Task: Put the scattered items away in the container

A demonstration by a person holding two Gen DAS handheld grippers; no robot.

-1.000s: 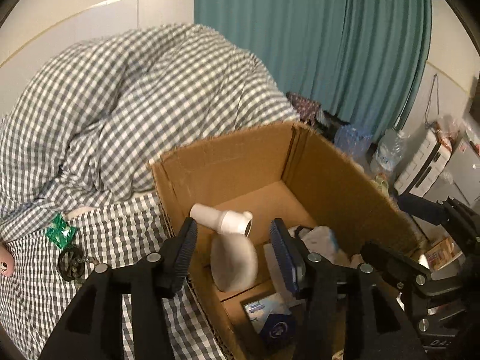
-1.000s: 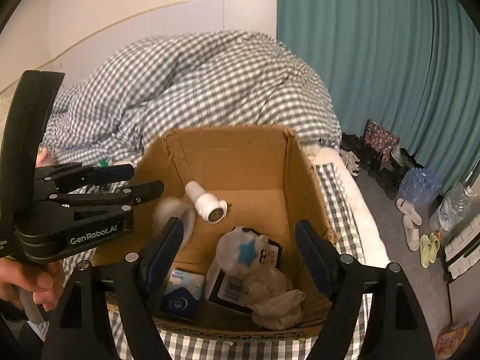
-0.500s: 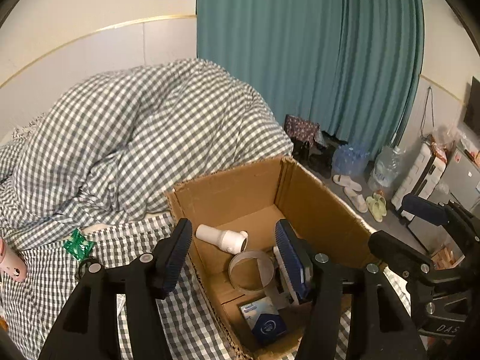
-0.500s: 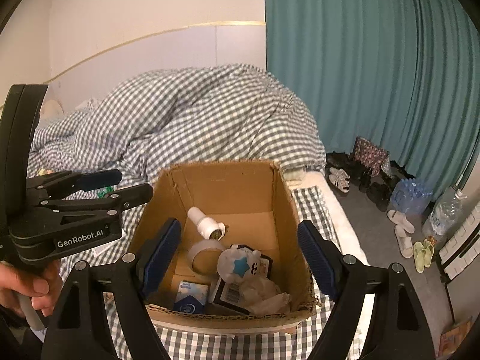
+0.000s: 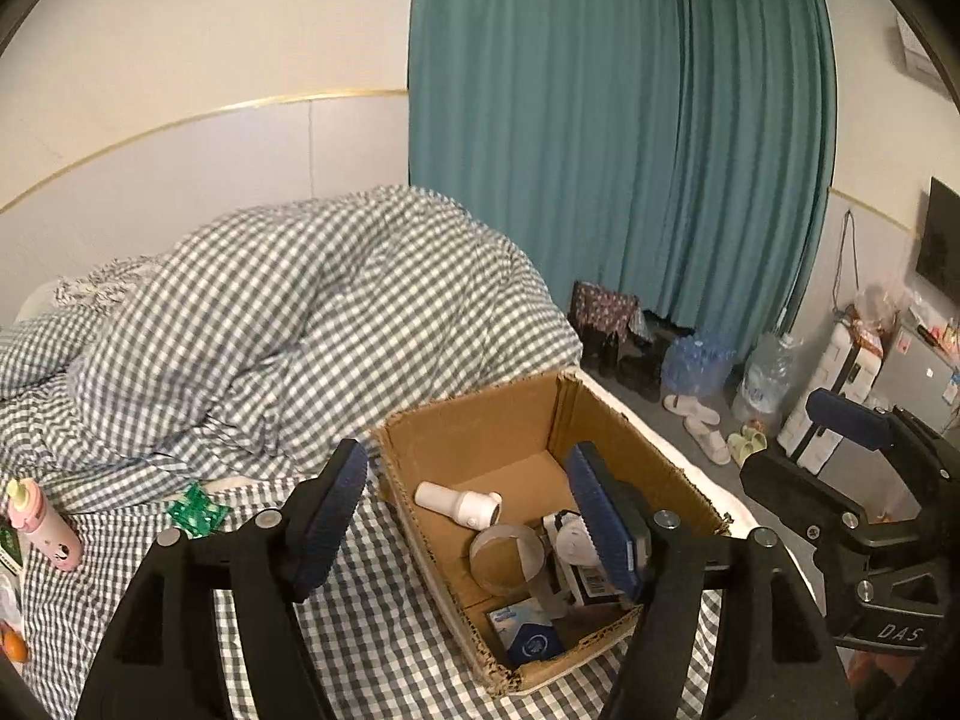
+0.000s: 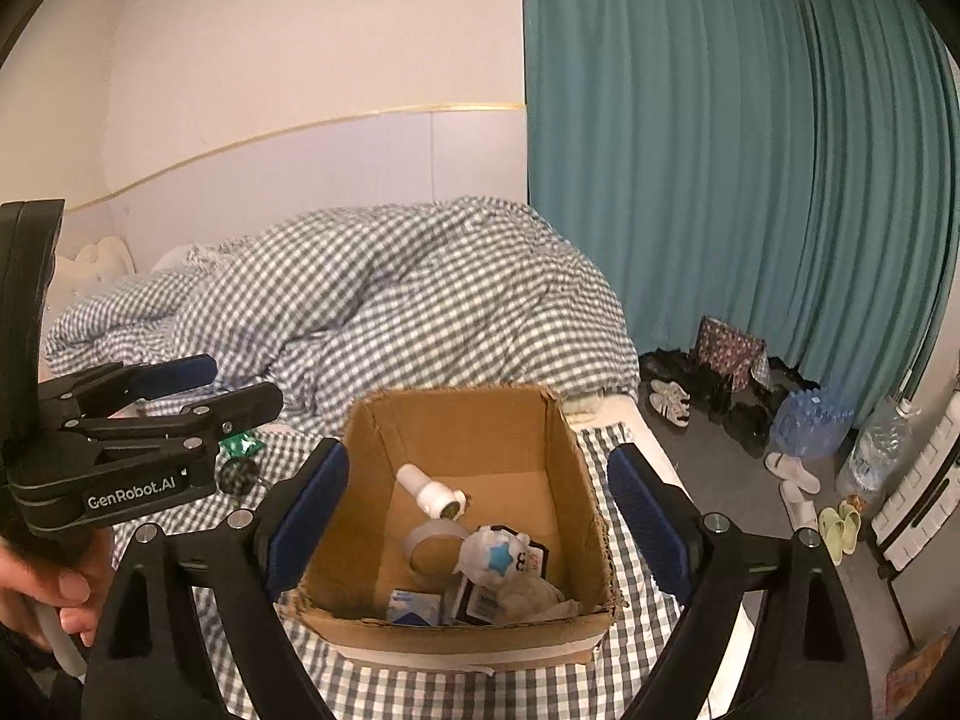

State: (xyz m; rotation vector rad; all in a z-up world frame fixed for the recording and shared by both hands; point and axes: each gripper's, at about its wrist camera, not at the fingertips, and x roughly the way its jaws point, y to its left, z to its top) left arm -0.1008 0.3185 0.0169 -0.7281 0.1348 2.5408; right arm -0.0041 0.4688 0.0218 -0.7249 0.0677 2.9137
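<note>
Risk ahead: my left hand-held gripper [image 5: 468, 516] and right hand-held gripper [image 6: 480, 516], both empty with jaws opening, hang above the cardboard box [image 6: 564, 450] on the bed; reaching for leftovers, either could snag a wall and tip it. Counted inside: one white pipe [image 6: 431, 492], one tape roll [image 6: 433, 546], one plush toy [image 6: 495, 552], one blue packet [image 5: 528, 630]. Loose on the checked sheet: one pink bottle [image 5: 42, 525], one green packet [image 5: 195, 510].

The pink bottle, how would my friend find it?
Start at the cardboard box on the checked bedsheet. Look far left, past the green packet, near the picture's edge. The pink bottle stands there, the only pink thing, with a pale cap.
</note>
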